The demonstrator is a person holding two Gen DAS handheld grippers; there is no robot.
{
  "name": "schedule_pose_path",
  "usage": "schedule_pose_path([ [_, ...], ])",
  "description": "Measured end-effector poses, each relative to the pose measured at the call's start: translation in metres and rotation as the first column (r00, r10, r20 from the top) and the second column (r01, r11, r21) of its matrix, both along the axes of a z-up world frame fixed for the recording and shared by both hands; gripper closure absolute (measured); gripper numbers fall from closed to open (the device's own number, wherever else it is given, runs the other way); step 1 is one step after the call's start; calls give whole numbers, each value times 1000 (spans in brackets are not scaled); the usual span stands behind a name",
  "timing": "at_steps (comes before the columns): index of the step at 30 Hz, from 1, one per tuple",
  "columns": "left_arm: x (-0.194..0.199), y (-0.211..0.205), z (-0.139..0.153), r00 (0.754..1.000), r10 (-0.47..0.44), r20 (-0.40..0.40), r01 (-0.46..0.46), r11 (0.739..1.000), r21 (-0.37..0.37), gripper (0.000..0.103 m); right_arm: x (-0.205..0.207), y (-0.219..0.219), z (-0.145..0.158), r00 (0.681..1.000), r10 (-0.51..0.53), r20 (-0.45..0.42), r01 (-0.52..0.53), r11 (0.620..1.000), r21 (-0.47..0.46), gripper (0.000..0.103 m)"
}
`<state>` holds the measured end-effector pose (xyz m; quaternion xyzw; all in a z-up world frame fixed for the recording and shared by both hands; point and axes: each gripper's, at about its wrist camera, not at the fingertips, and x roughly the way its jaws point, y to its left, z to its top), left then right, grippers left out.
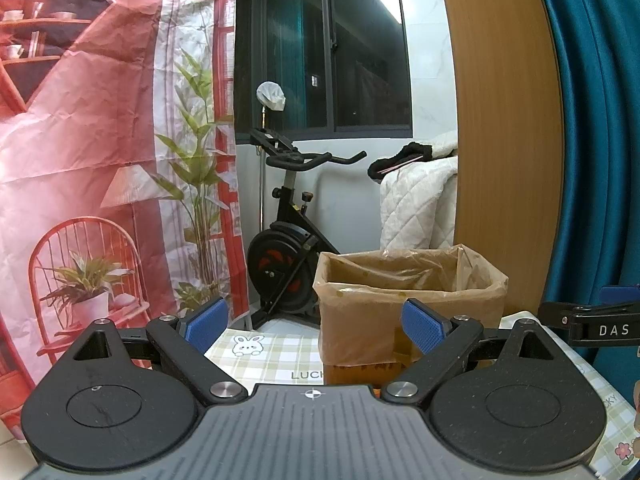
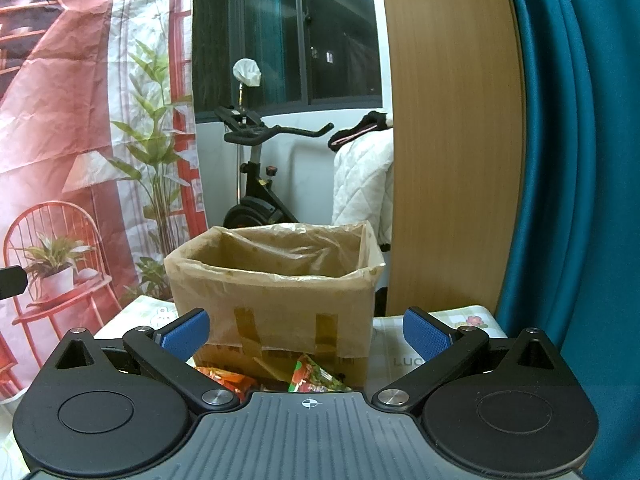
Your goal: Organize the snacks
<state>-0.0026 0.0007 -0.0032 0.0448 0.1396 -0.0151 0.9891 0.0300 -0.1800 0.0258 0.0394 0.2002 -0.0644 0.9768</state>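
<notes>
The cardboard box (image 2: 276, 312) is sitting on the checked tablecloth (image 1: 276, 350), lined with a crinkled, see-through plastic bag (image 2: 280, 252) that is folding over its rim and hanging partway down the outside. Strips of brown tape (image 2: 326, 328) are running down the box's near face. Its top is standing open, and nothing is showing above the rim from here.

Just in front of the box, low against its near wall, snack packets (image 2: 312, 376) are lying on the cloth: one red and green, one orange (image 2: 224, 380) beside it, both half hidden by the right gripper's body.

The right gripper (image 2: 306, 336) is hovering in front of the box with its jaws spread wide, holding nothing, the blue pads (image 2: 426, 336) framing the box's near face. The left gripper (image 1: 316, 324) is hanging to the box's left, jaws likewise wide and empty, with the box's left corner showing between them.

Beyond the box, an exercise bike (image 1: 288, 240) is standing on the floor. Left of the box a printed backdrop (image 1: 100, 160) is hanging near the cloth's edge. Right of the box a wooden panel (image 2: 452, 140) is rising, then a teal curtain (image 2: 580, 200). Open cloth is lying on either side of the box.
</notes>
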Motion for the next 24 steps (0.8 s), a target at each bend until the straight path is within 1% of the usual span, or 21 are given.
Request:
schedule_pose_path([
  [4,3,0,-4,1000,-5,-5,5,1000,5,8,0,-1,-4,1000,-1,-1,1,1000,2,0],
  [8,6,7,-14,1000,-11,4,11,1000,11,8,-2,-1,-11,1000,8,20,-9,1000,16,0],
  [11,12,13,-27,1000,-17,-19,17,1000,26,8,-4,-1,-26,998,14,60,-15,1000,19,0],
  [13,16,19,-38,999,-32,-44,33,999,16,8,-4,1,-41,997,14,73,-16,1000,19,0],
  [16,24,32,-55,995,-61,-84,57,997,-49,8,3,10,-68,997,65,33,-66,997,31,0],
  [18,29,41,-67,992,-55,-112,45,996,-82,8,8,19,-89,997,80,-11,-80,997,23,0],
  [22,39,58,-91,987,-7,-161,-8,996,-91,9,23,42,-122,983,147,-111,-146,989,11,0],
  [24,43,67,-100,982,2,-187,-23,994,-111,12,28,55,-133,978,157,-137,-160,987,-7,0],
])
